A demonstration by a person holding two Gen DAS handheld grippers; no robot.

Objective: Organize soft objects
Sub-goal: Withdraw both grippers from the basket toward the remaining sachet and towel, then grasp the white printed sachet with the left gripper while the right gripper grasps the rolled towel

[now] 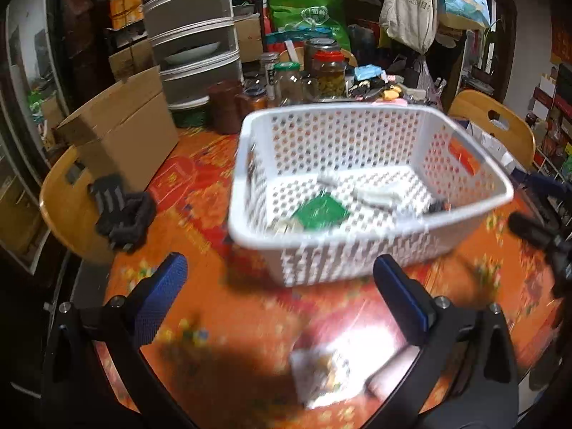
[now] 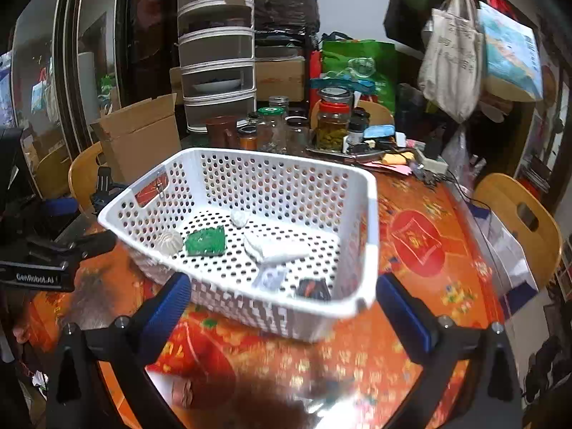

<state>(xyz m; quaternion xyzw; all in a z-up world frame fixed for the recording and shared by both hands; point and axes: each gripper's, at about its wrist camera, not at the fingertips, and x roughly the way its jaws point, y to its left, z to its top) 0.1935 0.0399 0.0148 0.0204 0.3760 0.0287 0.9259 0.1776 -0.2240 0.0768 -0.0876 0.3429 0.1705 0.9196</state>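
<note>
Item, bottom centre of the left view: pale soft packet [image 1: 323, 375], blurred, on the orange tabletop [image 1: 250, 307], low between the wide-open, empty fingers of the left claw [image 1: 282, 296], nearer to it than to the right claw [image 2: 282, 307], likewise spread and empty. Beyond, mid-frame: white basket [image 1: 371, 243] holding several soft pieces; its near rim stands between packet and interior, with open tabletop to either side.

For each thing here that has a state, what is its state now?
Left tongs: open, holding nothing.
Right tongs: open, holding nothing.
Basket: upright, several small items inside.
Cardboard box: flaps open.
Pickle jar: lid on.
</note>
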